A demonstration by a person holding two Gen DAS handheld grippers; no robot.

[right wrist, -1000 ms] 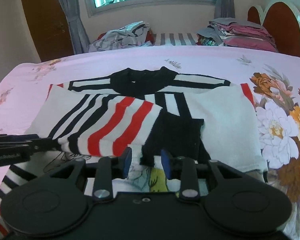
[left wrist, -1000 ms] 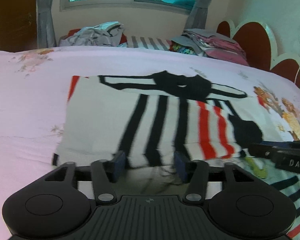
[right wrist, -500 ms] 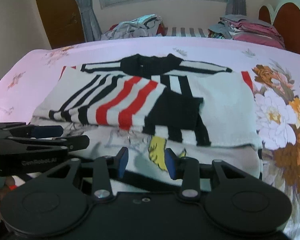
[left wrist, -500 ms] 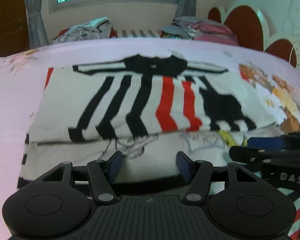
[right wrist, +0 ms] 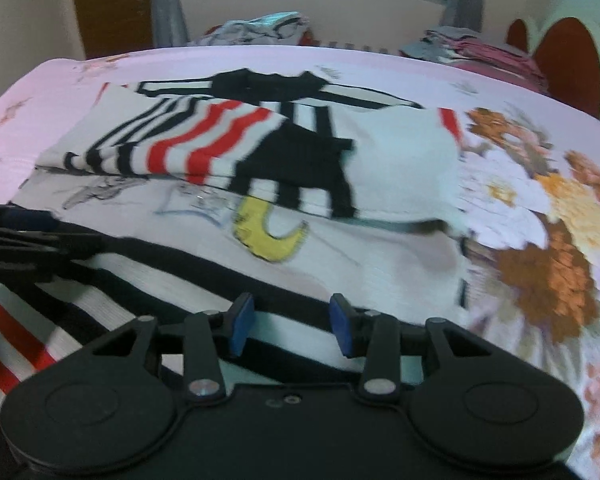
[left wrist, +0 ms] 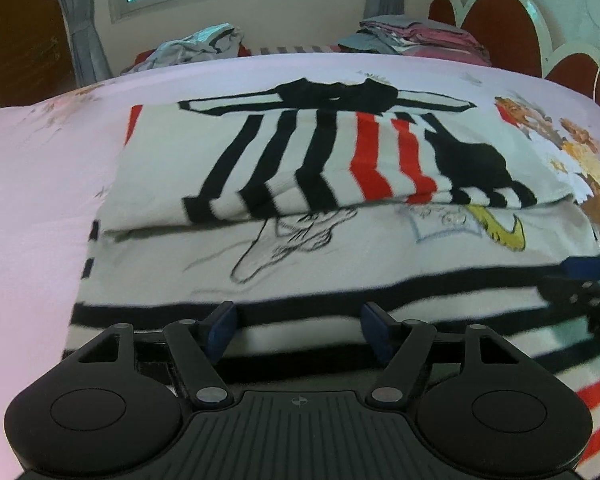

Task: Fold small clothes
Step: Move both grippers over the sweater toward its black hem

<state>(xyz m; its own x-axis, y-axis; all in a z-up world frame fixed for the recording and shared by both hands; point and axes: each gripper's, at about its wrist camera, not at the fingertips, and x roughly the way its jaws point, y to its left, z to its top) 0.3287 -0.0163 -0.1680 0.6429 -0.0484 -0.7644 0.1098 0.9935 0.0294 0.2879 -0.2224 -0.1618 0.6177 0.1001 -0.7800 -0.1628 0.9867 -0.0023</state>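
Note:
A white sweater [left wrist: 340,248] with black and red stripes lies flat on the pink bed. Both striped sleeves [left wrist: 332,160] are folded across its chest. It also shows in the right wrist view [right wrist: 380,240], with a yellow print [right wrist: 266,236] on the front. My left gripper [left wrist: 298,322] is open and empty, just above the striped hem near the left side. My right gripper [right wrist: 290,318] is open and empty over the hem near the right side. The right gripper's fingers [left wrist: 580,284] show at the right edge of the left wrist view.
The bed sheet [left wrist: 40,200] is pink with a floral print [right wrist: 540,240] at the right. A loose clothes pile [left wrist: 196,46] and a folded stack [left wrist: 416,36] lie at the far side. A headboard [left wrist: 500,32] stands at the right.
Both grippers let go of the folded sleeves and drew back toward the hem. More of the sweater's lower front and hem is in view now.

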